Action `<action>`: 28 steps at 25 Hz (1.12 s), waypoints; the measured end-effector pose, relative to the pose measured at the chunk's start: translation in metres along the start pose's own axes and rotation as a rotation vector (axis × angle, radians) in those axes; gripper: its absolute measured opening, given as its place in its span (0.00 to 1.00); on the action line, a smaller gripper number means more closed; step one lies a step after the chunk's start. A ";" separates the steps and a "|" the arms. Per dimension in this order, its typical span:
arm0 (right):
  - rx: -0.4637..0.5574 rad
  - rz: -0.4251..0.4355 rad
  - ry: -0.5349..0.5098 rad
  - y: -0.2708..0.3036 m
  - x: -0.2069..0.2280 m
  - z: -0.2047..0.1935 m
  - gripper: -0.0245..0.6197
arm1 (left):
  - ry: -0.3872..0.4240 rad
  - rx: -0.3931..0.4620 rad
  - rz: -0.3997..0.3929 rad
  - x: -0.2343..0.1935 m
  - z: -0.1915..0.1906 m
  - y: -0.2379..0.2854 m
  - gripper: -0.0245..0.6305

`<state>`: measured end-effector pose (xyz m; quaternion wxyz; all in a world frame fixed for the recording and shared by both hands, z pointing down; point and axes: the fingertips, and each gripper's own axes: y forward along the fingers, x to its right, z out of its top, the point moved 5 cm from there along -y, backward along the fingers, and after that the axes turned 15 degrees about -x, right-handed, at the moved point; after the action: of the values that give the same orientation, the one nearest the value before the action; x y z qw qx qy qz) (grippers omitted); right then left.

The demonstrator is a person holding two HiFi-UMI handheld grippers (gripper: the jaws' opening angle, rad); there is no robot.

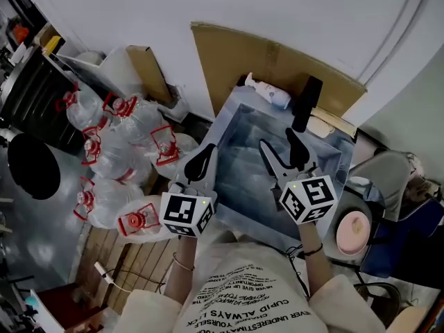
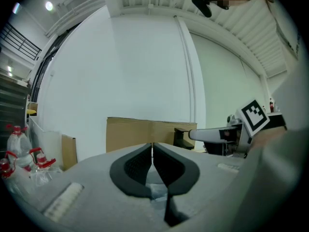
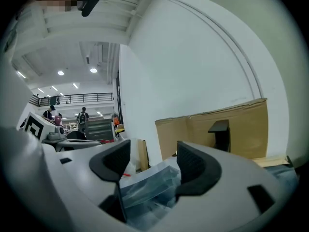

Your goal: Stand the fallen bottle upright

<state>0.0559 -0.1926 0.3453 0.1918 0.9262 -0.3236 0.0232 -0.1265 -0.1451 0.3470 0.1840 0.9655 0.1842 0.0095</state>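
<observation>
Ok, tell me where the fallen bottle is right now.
In the head view the white bottle lies on its side at the far edge of the blue tray, against the cardboard sheet, just left of the black stand.

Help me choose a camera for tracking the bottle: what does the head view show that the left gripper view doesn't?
Only the head view shows the fallen bottle, lying on its side at the far edge of the grey tub. Only the left gripper view shows the ceiling lights. Both show the cardboard sheet, the red-capped water jugs and the left gripper, its jaws together.
</observation>
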 end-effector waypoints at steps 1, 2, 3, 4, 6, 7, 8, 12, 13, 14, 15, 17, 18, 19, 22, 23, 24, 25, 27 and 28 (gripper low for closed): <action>-0.001 -0.004 -0.004 0.004 0.001 0.002 0.49 | 0.003 -0.002 -0.005 -0.002 0.002 0.005 0.08; -0.003 -0.008 -0.009 0.007 0.002 0.004 0.49 | 0.005 -0.005 -0.011 -0.004 0.004 0.009 0.08; -0.007 -0.013 -0.015 0.011 0.003 0.005 0.49 | 0.008 -0.007 -0.016 -0.006 0.005 0.014 0.08; -0.011 -0.018 -0.023 0.015 0.004 0.007 0.49 | 0.010 -0.009 -0.021 -0.008 0.007 0.018 0.08; -0.023 -0.029 -0.038 0.025 0.007 0.011 0.49 | 0.011 -0.012 -0.031 -0.014 0.011 0.029 0.08; -0.030 -0.036 -0.042 0.031 0.008 0.013 0.49 | 0.008 -0.015 -0.035 -0.018 0.013 0.034 0.08; -0.036 -0.044 -0.043 0.036 0.009 0.014 0.49 | 0.005 -0.018 -0.041 -0.022 0.014 0.039 0.08; -0.066 -0.084 -0.045 0.059 0.014 0.018 0.49 | -0.002 -0.037 -0.081 -0.035 0.016 0.065 0.08; -0.076 -0.097 -0.050 0.066 0.014 0.018 0.49 | -0.004 -0.042 -0.095 -0.038 0.016 0.072 0.08; -0.088 -0.111 -0.056 0.073 0.016 0.019 0.49 | -0.007 -0.049 -0.110 -0.042 0.015 0.079 0.08; -0.101 -0.127 -0.061 0.080 0.017 0.019 0.49 | -0.008 -0.058 -0.127 -0.045 0.015 0.086 0.08; -0.130 -0.160 -0.076 0.095 0.021 0.021 0.49 | -0.005 -0.081 -0.166 -0.051 0.012 0.100 0.08; -0.145 -0.178 -0.087 0.102 0.024 0.022 0.49 | -0.002 -0.090 -0.187 -0.054 0.011 0.108 0.08; -0.161 -0.195 -0.099 0.109 0.027 0.024 0.49 | 0.002 -0.098 -0.208 -0.057 0.011 0.115 0.08; -0.204 -0.241 -0.131 0.129 0.037 0.027 0.49 | 0.007 -0.116 -0.258 -0.065 0.009 0.136 0.08; -0.222 -0.254 -0.144 0.135 0.040 0.027 0.49 | 0.008 -0.121 -0.272 -0.067 0.008 0.143 0.08; -0.243 -0.264 -0.159 0.142 0.044 0.027 0.49 | 0.009 -0.126 -0.285 -0.070 0.007 0.149 0.08; -0.264 -0.272 -0.174 0.149 0.047 0.027 0.49 | 0.010 -0.129 -0.297 -0.072 0.006 0.155 0.08; -0.303 -0.287 -0.202 0.162 0.055 0.028 0.49 | 0.012 -0.135 -0.317 -0.077 0.005 0.167 0.08; -0.320 -0.293 -0.215 0.168 0.058 0.030 0.49 | 0.012 -0.139 -0.325 -0.079 0.005 0.173 0.08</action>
<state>-0.0029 -0.3580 0.3847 0.3020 0.9182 -0.2041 -0.1550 -0.1390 -0.3249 0.4088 0.2482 0.9079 0.3379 -0.0020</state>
